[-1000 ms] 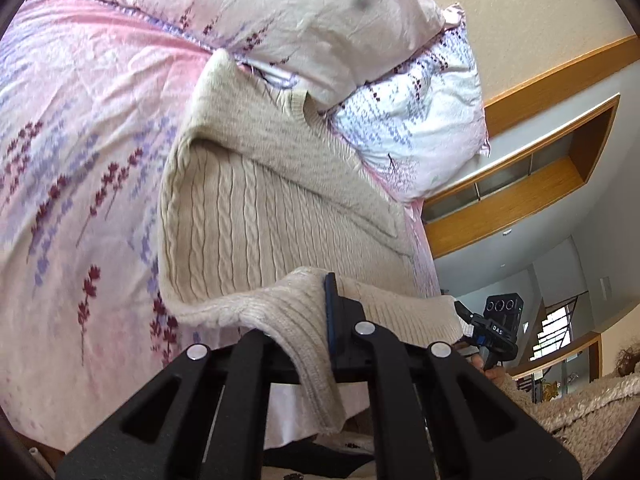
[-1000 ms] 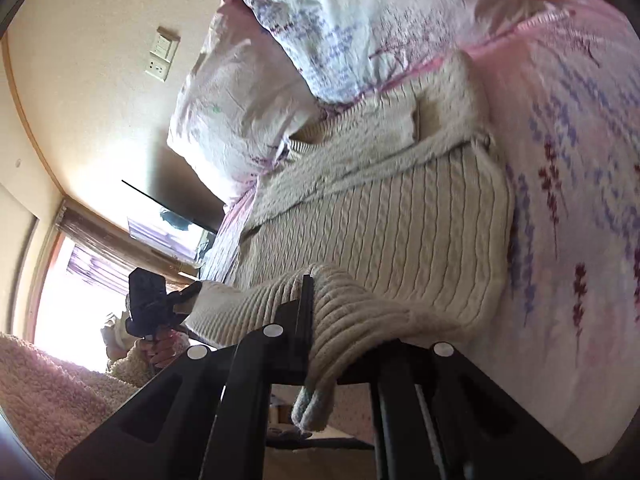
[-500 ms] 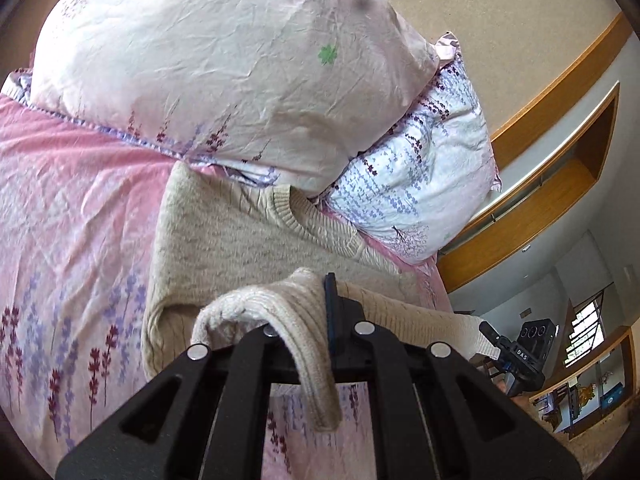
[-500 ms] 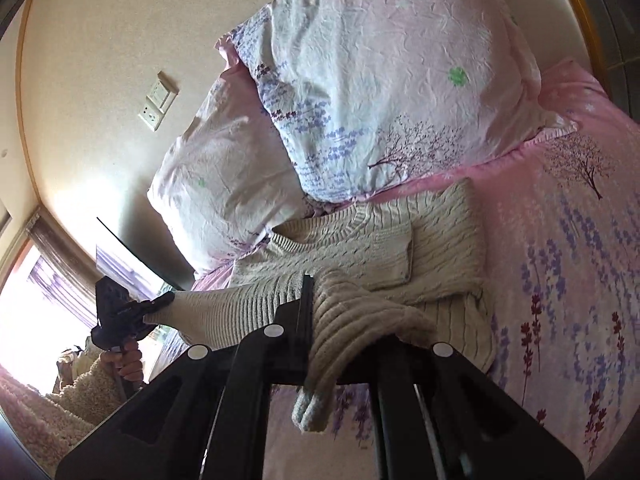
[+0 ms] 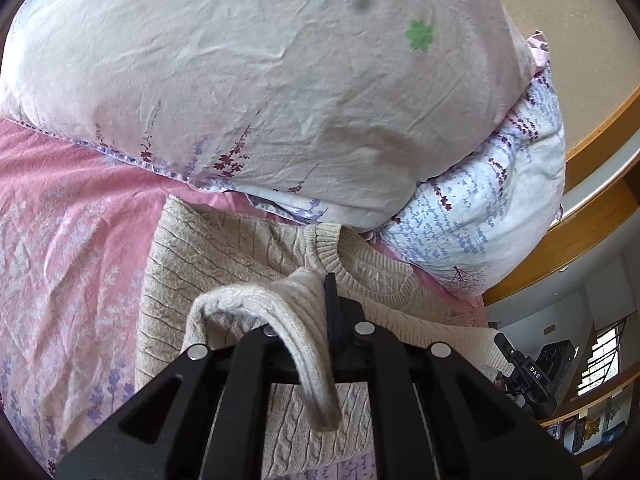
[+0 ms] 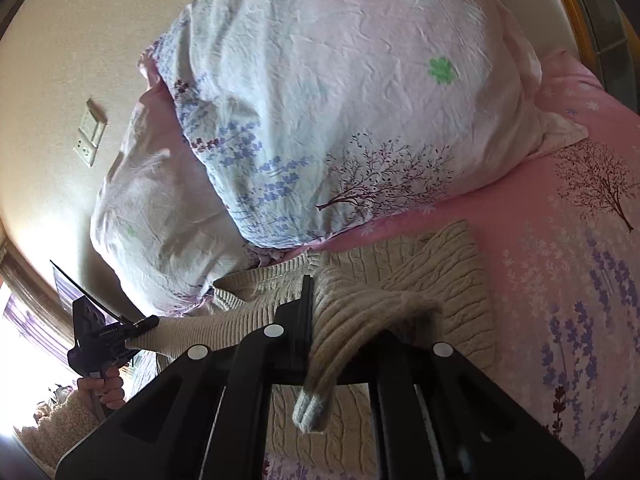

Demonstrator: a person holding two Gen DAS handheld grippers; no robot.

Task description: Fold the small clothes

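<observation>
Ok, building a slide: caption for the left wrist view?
Left gripper shut on the hem of a beige sweater, near the pillows.

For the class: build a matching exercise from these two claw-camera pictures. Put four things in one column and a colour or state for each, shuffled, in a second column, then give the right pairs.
Things
1. sweater
2. bedsheet
3. clover mark on the top pillow
4. left claw

Colour or state
A. green
B. shut on knit fabric
C. beige cable knit
D. pink with purple flower sprigs

Pairs: 1-C, 2-D, 3-A, 4-B
</observation>
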